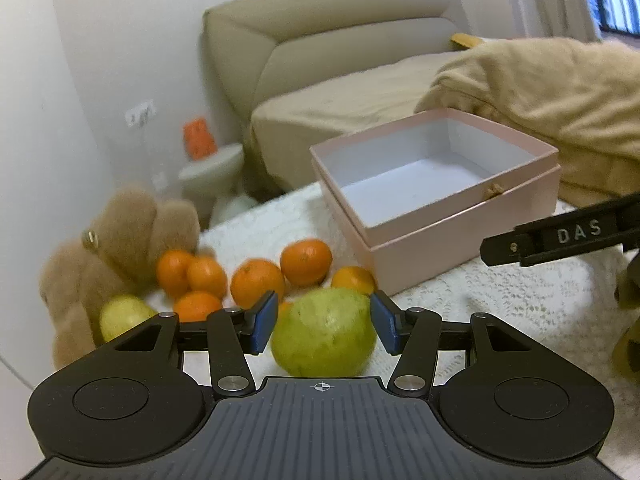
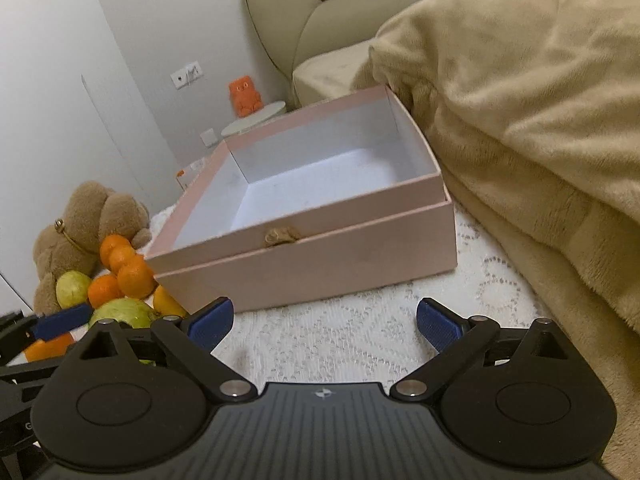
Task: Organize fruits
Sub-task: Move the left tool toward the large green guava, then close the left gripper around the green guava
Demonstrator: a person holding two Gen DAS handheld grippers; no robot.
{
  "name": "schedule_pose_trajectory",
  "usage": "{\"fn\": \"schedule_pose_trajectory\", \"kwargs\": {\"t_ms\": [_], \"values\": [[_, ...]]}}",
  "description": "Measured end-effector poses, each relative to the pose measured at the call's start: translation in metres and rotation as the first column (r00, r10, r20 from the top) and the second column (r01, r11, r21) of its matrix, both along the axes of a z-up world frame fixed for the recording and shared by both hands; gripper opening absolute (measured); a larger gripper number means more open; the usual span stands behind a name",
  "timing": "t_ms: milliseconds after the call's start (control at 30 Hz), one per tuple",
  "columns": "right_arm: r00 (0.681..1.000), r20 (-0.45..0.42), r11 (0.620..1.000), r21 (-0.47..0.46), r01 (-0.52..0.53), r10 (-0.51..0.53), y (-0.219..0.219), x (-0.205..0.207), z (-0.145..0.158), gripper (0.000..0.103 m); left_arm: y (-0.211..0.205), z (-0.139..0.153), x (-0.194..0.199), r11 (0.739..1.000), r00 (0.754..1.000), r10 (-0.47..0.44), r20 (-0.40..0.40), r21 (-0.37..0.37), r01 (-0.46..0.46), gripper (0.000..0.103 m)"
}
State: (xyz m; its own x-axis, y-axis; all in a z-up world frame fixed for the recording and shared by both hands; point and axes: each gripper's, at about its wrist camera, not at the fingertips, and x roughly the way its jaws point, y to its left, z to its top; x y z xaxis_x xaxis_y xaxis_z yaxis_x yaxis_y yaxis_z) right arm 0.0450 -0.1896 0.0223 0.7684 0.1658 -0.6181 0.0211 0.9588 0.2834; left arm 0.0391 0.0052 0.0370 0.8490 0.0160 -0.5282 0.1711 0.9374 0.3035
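Two grippers in play over a white lace-patterned cloth point(image 2: 360, 332). Left gripper point(image 1: 324, 322): blue pads flank a green pear-like fruit point(image 1: 325, 332), one pad at its 9 o'clock, the other at its 3 o'clock. Slight gaps show on both sides; pads not pressing, jaws part-open around the fruit. Fruit sits on the cloth, blurred.

Six or so oranges point(image 1: 258, 282) cluster from 10 to 12 o'clock of the green fruit, touching one another. A second, paler green fruit point(image 1: 124, 316) lies at 9 o'clock, against a brown teddy bear point(image 1: 120, 236).

Pink box point(image 1: 460, 248), lid off and nested underneath, stands at 1 o'clock of the fruit pile, close to the nearest orange. White interior holds nothing visible; a small knotted tab point(image 2: 282, 236) sits on its front wall.

Right gripper point(image 2: 324, 320): jaws wide, nothing between them, only cloth below. Box directly at its 12 o'clock. Its finger enters the left wrist view at 3 o'clock.

Tan plush blanket point(image 2: 520, 100) heaps against the box's right side. Beige sofa point(image 1: 320, 40) behind; orange owl figure point(image 2: 244, 96) on a small round table point(image 2: 260, 118).
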Motion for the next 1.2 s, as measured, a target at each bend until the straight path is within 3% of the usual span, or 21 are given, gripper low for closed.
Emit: {"fn": "schedule_pose_trajectory", "kwargs": {"t_ms": [100, 233, 333, 433, 533, 667, 800, 967, 1200], "values": [[1.000, 0.002, 1.000, -0.007, 0.003, -0.003, 0.001, -0.001, 0.000, 0.099, -0.004, 0.005, -0.008, 0.999, 0.998, -0.016, 0.064, 0.038, 0.014, 0.058], [1.000, 0.003, 1.000, -0.011, 0.007, -0.007, 0.002, 0.000, -0.001, 0.099, -0.015, 0.003, -0.011, 0.995, 0.995, -0.087, 0.039, 0.050, 0.085, 0.058], [1.000, 0.004, 1.000, -0.016, 0.009, -0.009, 0.003, 0.000, -0.001, 0.098, -0.031, -0.013, -0.008, 0.985, 0.995, -0.099, 0.021, 0.144, 0.095, 0.058], [1.000, 0.006, 1.000, -0.009, 0.012, -0.012, 0.002, -0.001, -0.002, 0.098, -0.037, -0.027, -0.008, 0.964, 0.994, -0.091, 0.056, 0.255, 0.074, 0.057], [1.000, 0.006, 1.000, -0.009, 0.012, -0.012, 0.002, -0.001, -0.002, 0.098, -0.027, -0.030, -0.008, 0.964, 0.996, -0.057, 0.061, 0.264, 0.039, 0.056], [1.000, 0.007, 1.000, -0.009, 0.012, -0.012, 0.001, -0.002, -0.002, 0.098, 0.006, -0.022, -0.008, 0.994, 0.998, -0.035, 0.045, 0.109, 0.030, 0.060], [1.000, 0.007, 1.000, -0.014, 0.012, -0.012, 0.001, -0.002, -0.002, 0.098, 0.029, -0.013, -0.011, 0.999, 0.996, 0.044, 0.076, 0.015, -0.045, 0.066], [1.000, 0.008, 1.000, -0.019, 0.013, -0.012, 0.002, -0.002, -0.002, 0.098, 0.051, -0.002, -0.016, 0.982, 0.973, 0.187, 0.133, -0.026, -0.185, 0.065], [1.000, 0.007, 1.000, -0.028, 0.012, -0.011, 0.003, -0.002, -0.002, 0.098, 0.071, 0.000, -0.012, 0.954, 0.985, 0.171, 0.019, -0.252, -0.161, 0.065]]}}
